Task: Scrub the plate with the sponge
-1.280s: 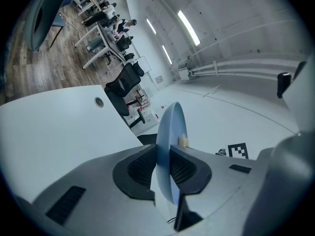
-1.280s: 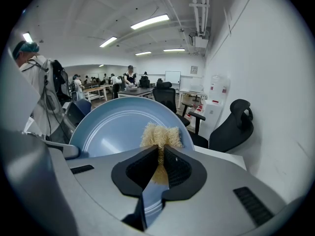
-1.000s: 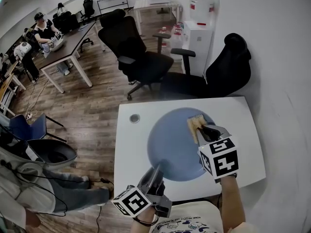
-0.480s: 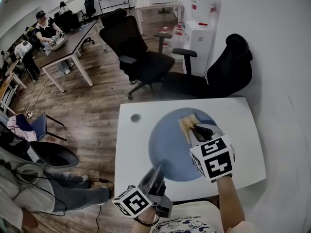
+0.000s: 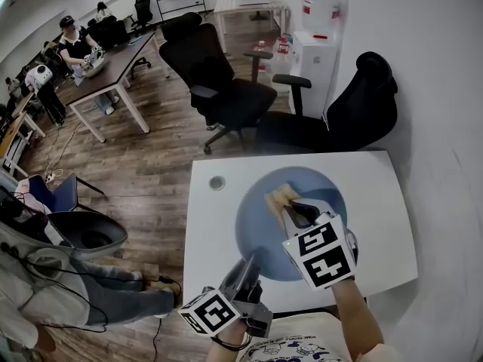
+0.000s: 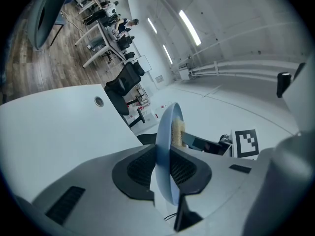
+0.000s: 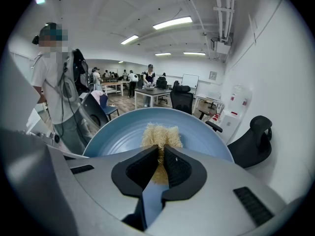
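Note:
A round blue plate (image 5: 260,232) lies on the white table (image 5: 215,236). My left gripper (image 5: 253,261) is shut on the plate's near rim; in the left gripper view the plate (image 6: 166,132) stands edge-on between the pads of that gripper (image 6: 165,168). My right gripper (image 5: 290,211) is shut on a tan fibrous sponge (image 5: 278,199), which rests on the plate's upper middle. In the right gripper view the sponge (image 7: 160,134) sticks out past the closed jaws of the right gripper (image 7: 160,163) onto the plate (image 7: 118,132). The sponge (image 6: 177,132) also shows against the plate's face from the left gripper.
A small round grommet (image 5: 217,182) sits in the table's far left corner. Two black office chairs (image 5: 219,74) (image 5: 362,104) and a white water dispenser (image 5: 317,44) stand beyond the table's far edge. A person (image 5: 45,292) stands at the left, by the wooden floor.
My right gripper has slid the sponge leftward across the plate, from its far right part toward the middle. The left gripper still holds the rim in the same place.

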{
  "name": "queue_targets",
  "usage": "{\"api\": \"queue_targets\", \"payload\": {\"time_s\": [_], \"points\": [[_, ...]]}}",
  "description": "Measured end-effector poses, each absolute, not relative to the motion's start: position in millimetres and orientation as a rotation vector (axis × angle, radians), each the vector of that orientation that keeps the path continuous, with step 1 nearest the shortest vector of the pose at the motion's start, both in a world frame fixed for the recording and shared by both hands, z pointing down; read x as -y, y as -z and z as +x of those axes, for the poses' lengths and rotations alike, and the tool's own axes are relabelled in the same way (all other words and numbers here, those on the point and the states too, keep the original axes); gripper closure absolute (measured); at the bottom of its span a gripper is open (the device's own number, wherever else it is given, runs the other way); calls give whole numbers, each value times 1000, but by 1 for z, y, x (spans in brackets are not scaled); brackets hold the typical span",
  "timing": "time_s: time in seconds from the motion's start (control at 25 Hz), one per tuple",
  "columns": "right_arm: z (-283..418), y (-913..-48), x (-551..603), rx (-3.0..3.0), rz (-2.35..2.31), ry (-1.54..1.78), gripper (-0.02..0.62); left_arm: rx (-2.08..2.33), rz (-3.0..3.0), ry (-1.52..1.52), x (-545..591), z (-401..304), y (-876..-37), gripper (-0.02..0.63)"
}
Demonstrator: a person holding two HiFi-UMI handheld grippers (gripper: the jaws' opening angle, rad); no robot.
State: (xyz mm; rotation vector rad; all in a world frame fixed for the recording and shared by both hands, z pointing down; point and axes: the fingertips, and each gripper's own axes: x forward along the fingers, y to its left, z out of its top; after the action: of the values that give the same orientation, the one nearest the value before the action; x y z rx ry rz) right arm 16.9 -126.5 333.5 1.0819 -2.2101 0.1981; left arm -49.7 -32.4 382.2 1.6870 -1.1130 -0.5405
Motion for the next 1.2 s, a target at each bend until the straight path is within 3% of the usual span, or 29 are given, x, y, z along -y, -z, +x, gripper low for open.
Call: {"api": "queue_targets", "payload": {"time_s": [1.2], "points": [[-35,-357,85,2277,862,-192,550,1182,1605,606,41,-84,-385,543]]}}
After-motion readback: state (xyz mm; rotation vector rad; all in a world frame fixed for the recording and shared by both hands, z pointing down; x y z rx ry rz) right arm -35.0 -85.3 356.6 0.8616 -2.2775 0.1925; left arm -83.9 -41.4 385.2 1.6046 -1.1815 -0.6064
